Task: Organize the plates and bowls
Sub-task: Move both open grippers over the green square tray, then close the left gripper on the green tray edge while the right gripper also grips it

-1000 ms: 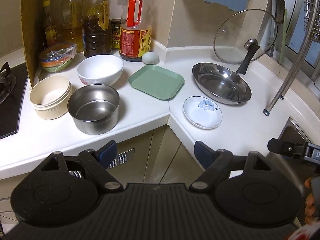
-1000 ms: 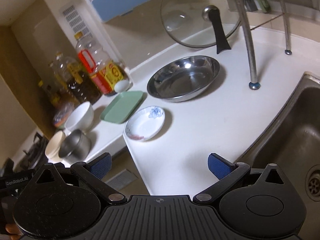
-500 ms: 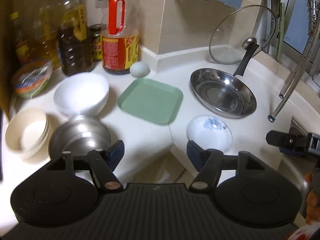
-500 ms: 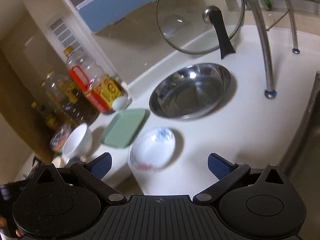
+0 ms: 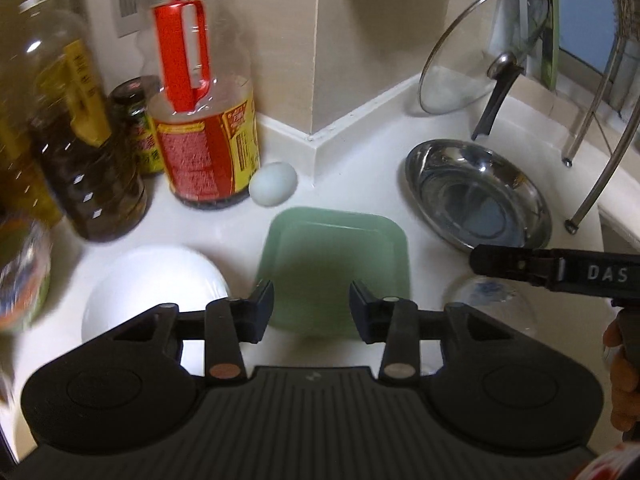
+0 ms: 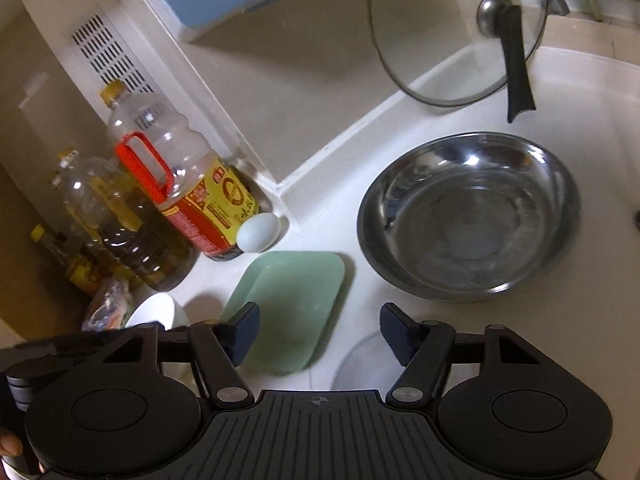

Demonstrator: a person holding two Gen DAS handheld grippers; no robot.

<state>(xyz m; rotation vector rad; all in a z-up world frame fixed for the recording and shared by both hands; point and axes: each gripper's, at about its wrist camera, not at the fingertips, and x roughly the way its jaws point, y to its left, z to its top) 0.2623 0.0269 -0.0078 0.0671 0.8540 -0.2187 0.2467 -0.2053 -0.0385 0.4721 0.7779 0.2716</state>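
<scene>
A green square plate (image 5: 332,264) lies flat on the white counter (image 5: 360,160). My left gripper (image 5: 312,308) hovers over its near edge with jaws closing, pads clear of it. To its left is a white bowl (image 5: 156,280); to its right, a small white saucer with a blue flower (image 5: 492,300), blurred. One finger (image 5: 500,262) of the right gripper reaches over that saucer. In the right wrist view my right gripper (image 6: 320,332) is closing over bare counter between the green plate (image 6: 288,308) and the saucer (image 6: 360,364), gripping nothing. A steel dish (image 6: 468,216) sits beyond.
Oil bottles (image 5: 204,120) and a jar stand against the back wall at left, with a pale egg (image 5: 274,188) beside them. A glass lid (image 5: 480,52) leans in the corner behind the steel dish (image 5: 476,200). Rack legs (image 5: 600,176) stand at right.
Both grippers have moved in over the counter toward the green plate and the saucer. Both pairs of jaws have narrowed. The steel pot and the cream bowls have dropped out of view at left.
</scene>
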